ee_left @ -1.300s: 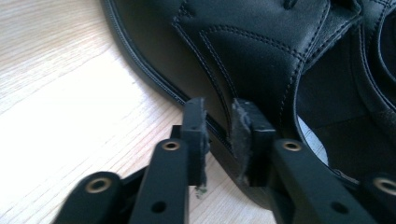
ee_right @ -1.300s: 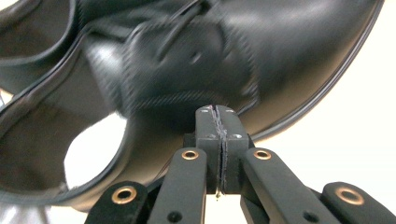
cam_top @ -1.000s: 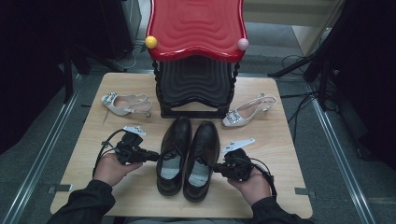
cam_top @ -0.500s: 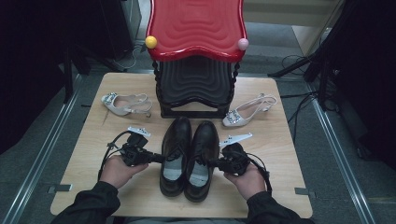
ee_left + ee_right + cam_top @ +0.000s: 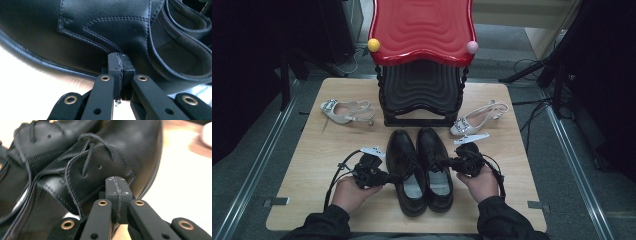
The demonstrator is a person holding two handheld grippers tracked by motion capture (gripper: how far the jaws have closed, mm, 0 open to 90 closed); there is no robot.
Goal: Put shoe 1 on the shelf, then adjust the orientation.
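A pair of black leather lace-up shoes stands side by side in the middle of the wooden table, toes pointing away from me. My left gripper point(image 5: 391, 176) is shut with nothing between its pads, and its tip rests against the outer side of the left shoe point(image 5: 404, 160). In the left gripper view the closed pads point(image 5: 120, 62) meet the stitched leather of that shoe point(image 5: 100, 27). My right gripper point(image 5: 445, 162) is also shut and empty, tip at the outer side of the right shoe point(image 5: 434, 155). In the right gripper view the gripper point(image 5: 116, 186) sits just below the laces of that shoe point(image 5: 100, 157).
A black ribbed rack with a red wavy top point(image 5: 422, 30) stands at the table's far middle, with a yellow ball point(image 5: 373, 45) and a pink ball point(image 5: 472, 47) on its corners. A silver heeled sandal point(image 5: 344, 111) lies at its left, another sandal point(image 5: 477, 117) at its right. Table point(image 5: 312, 175) edges drop to floor rails.
The left hand has moved right, up to the left shoe. The right hand has moved forward along the right shoe. The shoes' heels have shifted slightly to the right.
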